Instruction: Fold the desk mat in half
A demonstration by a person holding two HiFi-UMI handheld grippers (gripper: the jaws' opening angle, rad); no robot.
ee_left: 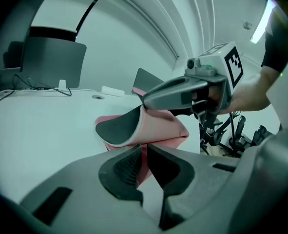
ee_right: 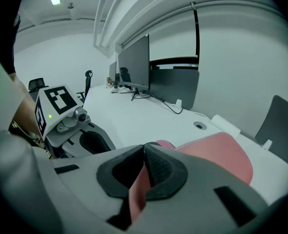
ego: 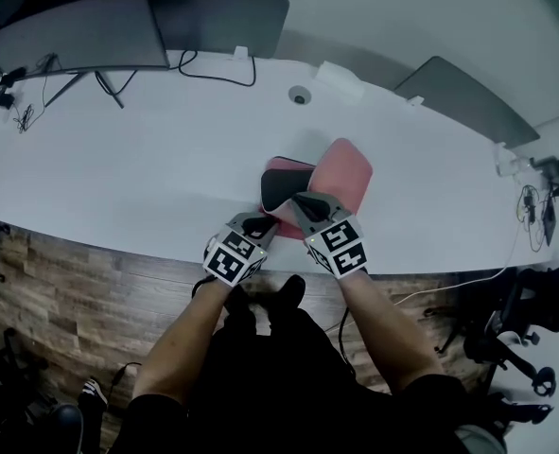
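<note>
No legible txt; only square markers on left gripper [ego: 268, 221], right gripper [ego: 303, 201].

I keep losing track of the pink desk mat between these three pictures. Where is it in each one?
Head view: desk mat at the centre, curled up at the white desk's near edge.
Left gripper view: centre, just beyond the left tongs, which pinch its edge.
Right gripper view: lower right, running into the shut right tongs.
Shared landmark: the round cable hole in the desk, beyond the mat in all three.
</note>
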